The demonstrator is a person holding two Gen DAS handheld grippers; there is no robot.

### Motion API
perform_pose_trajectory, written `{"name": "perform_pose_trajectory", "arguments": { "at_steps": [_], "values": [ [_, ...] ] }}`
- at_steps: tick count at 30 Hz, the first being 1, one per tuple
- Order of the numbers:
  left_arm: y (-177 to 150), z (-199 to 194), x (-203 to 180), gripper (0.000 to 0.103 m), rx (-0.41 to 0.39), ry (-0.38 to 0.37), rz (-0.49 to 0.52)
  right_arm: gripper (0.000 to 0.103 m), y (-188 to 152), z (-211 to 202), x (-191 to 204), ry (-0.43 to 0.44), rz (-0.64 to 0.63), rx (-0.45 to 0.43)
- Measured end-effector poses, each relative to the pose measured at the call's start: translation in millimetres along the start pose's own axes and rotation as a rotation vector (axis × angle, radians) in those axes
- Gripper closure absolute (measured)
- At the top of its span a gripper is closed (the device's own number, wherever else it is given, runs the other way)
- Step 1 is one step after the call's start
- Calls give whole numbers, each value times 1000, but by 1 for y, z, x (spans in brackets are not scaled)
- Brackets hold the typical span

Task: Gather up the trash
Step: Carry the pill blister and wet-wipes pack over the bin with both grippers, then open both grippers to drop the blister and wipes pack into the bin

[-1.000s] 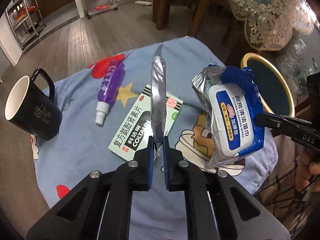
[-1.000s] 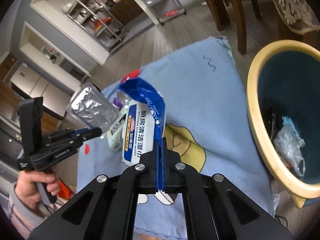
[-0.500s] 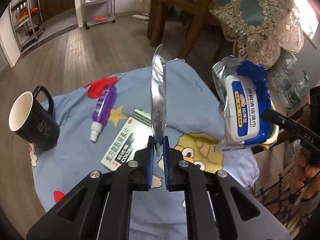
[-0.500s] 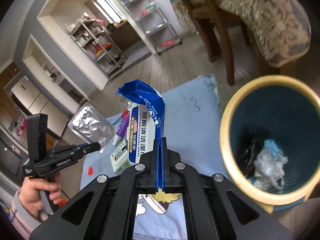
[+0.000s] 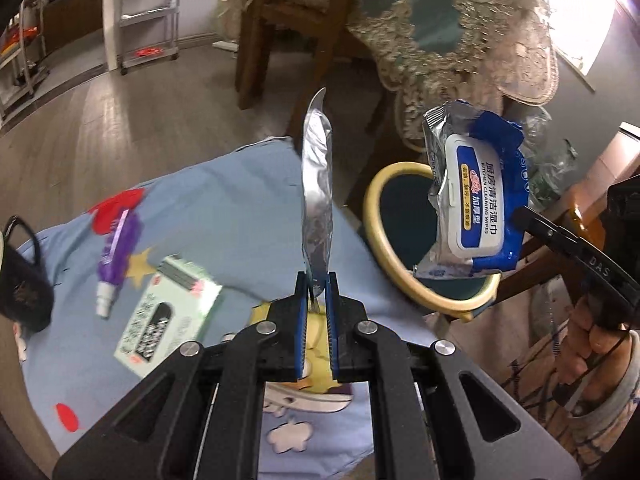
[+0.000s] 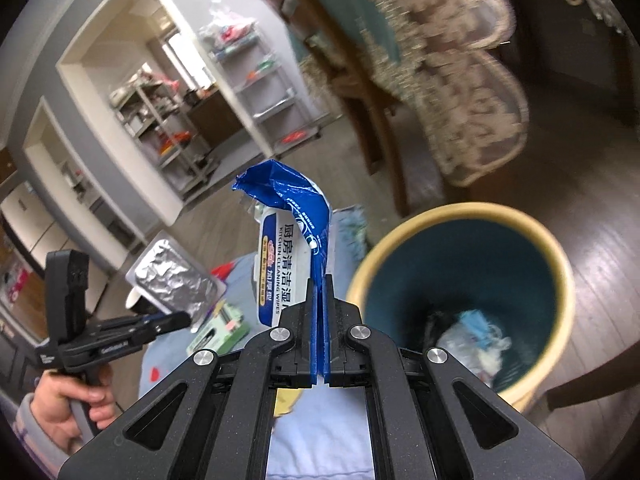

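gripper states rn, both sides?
Left gripper: closed on the foil blister sheet.
Right gripper: closed on the blue wet wipes pack, near the trash bin.

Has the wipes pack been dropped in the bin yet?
No, the right hand-held gripper holds the wipes pack pinched above the bin.

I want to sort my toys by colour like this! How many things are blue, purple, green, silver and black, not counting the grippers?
Blue: 2, the wipes pack and the bin
Purple: 1, the spray bottle
Green: 1, the box
Silver: 1, the foil pack
Black: 1, the mug
Total: 6
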State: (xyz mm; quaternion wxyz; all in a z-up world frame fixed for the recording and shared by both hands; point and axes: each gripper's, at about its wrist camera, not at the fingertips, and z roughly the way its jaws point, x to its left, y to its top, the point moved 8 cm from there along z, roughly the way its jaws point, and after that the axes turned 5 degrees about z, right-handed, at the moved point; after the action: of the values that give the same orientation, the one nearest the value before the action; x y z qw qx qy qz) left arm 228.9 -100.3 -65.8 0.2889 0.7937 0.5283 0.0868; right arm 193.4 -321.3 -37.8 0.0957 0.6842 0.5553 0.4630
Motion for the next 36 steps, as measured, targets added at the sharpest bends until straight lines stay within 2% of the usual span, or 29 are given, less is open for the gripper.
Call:
{"name": "perform_pose_trajectory", "arguments": {
  "at_steps": [8, 13, 26, 31, 36],
  "values": [
    [12, 15, -38, 95, 4, -46, 39, 100, 8, -12, -43, -99, 57, -51],
    [14, 26, -59, 95, 19, -74, 56, 100, 6, -9, -65, -158, 79, -49],
    [19, 45, -92, 95, 43, -116, 81, 99, -11, 19, -92, -236, 115, 45],
    [20, 50, -98, 95, 47, -123, 84, 92, -22, 30, -94, -243, 122, 102],
    [22, 55, -107, 95, 51, -129, 92, 71, -19, 22, -91, -240, 122, 75]
  ]
}}
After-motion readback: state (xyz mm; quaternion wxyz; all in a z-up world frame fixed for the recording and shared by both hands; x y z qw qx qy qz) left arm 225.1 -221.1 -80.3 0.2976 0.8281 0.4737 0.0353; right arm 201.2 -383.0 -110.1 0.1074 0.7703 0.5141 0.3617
